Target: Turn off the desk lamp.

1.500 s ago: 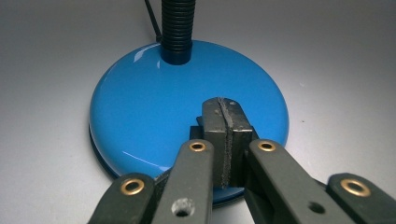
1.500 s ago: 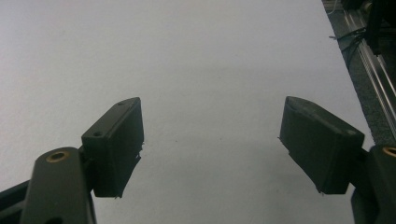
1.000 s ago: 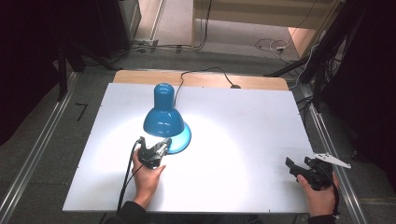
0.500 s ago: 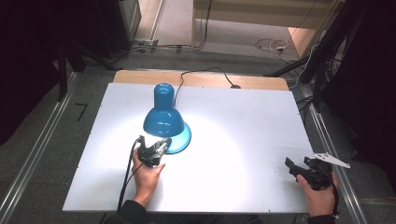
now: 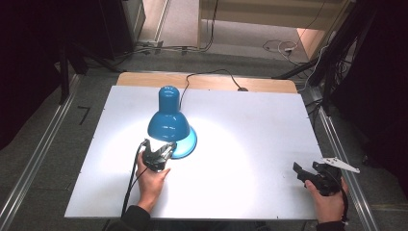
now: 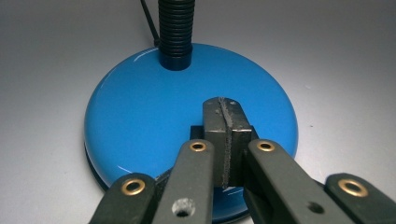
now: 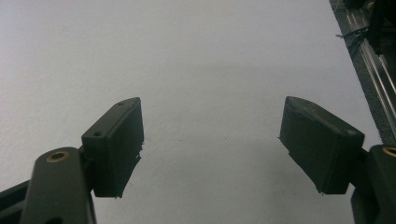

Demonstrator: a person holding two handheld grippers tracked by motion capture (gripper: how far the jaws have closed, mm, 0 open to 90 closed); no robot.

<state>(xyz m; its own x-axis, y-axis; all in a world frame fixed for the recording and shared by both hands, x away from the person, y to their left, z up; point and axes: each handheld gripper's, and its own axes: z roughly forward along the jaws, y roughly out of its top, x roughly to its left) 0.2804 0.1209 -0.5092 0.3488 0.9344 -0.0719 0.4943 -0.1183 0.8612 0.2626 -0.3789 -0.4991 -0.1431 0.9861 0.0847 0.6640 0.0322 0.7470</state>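
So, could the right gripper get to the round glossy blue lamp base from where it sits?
Probably yes: the right gripper, jaws open, rests near the table's right edge, with bare white tabletop between it and the blue lamp base, though the shut left gripper hovers over the base's front.

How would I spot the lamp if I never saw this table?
Look at the white table, left of its middle. The lamp stands there, shiny blue, with a round base and black bendy neck. It is the table's one blue thing, glowing on the tabletop.

A lit blue desk lamp point(image 5: 171, 124) stands upright mid-table, shade point(image 5: 168, 122) facing down.
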